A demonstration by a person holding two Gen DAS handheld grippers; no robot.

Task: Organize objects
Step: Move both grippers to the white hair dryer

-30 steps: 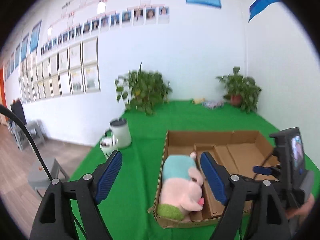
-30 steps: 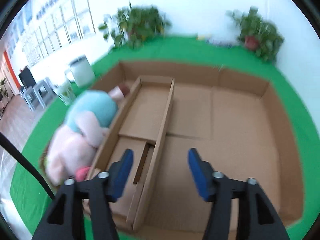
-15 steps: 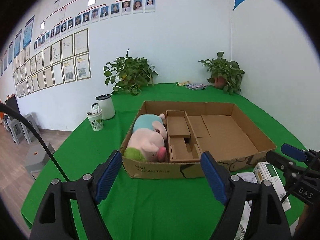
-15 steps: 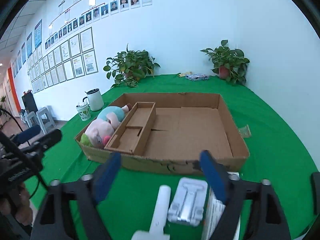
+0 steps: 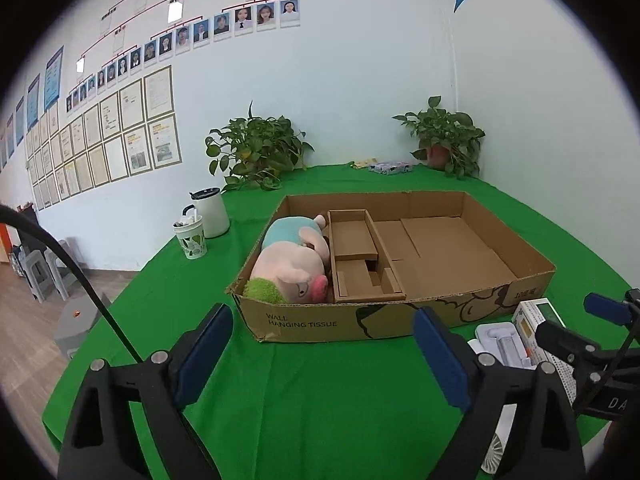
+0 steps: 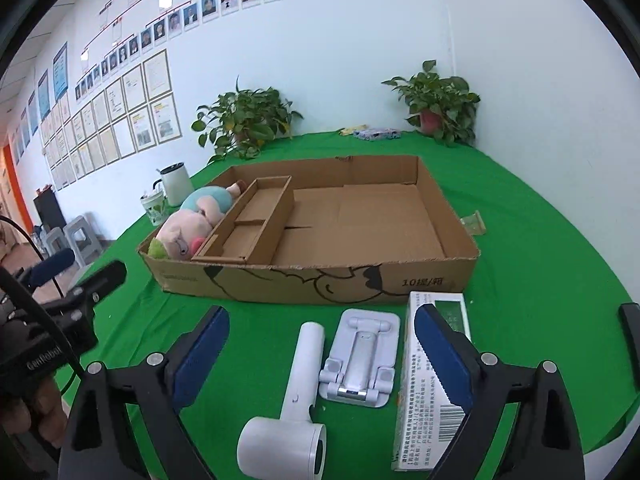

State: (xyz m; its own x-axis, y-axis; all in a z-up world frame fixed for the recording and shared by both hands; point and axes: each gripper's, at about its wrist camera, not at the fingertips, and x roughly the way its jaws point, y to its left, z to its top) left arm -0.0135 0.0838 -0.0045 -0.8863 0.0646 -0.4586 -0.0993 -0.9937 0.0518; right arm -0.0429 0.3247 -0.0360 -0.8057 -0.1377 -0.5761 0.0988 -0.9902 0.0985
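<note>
White-walled room with rows of framed sheets and portrait photographs on the left wall; a table draped in green cloth (image 6: 540, 208) fills the foreground, its far edge meeting the wall corner, its left edge dropping to a wood floor with grey stools. Two potted plants (image 6: 244, 124) (image 6: 438, 108) stand along the far edge. A white kettle (image 5: 210, 212) and a patterned cup (image 5: 191, 238) sit near the left edge, well apart from the box.

Centre: shallow cardboard box (image 6: 400, 280), open-topped, with a narrow cardboard insert (image 6: 256, 220) forming a divided channel. The plush pig (image 5: 296, 264) lies in the leftmost compartment, between the box's left wall and the insert; the wide right-hand compartment is bare cardboard.

Between the box's near wall and the table's near edge lie, side by side, a white handheld fan (image 6: 296, 412), a white folding stand (image 6: 360, 360) and a green-and-white carton (image 6: 432, 384), none touching the box. A small clear item (image 6: 474, 222) rests on the cloth just right of the box.

Left gripper (image 5: 320, 356): jaws have just been opening, now spread wide, nothing between them, above bare cloth in front of the box. Right gripper (image 6: 320, 360): jaws have just been opening, spread wide above the fan and stand; its right pad overlaps the carton in view, contact cannot be told
</note>
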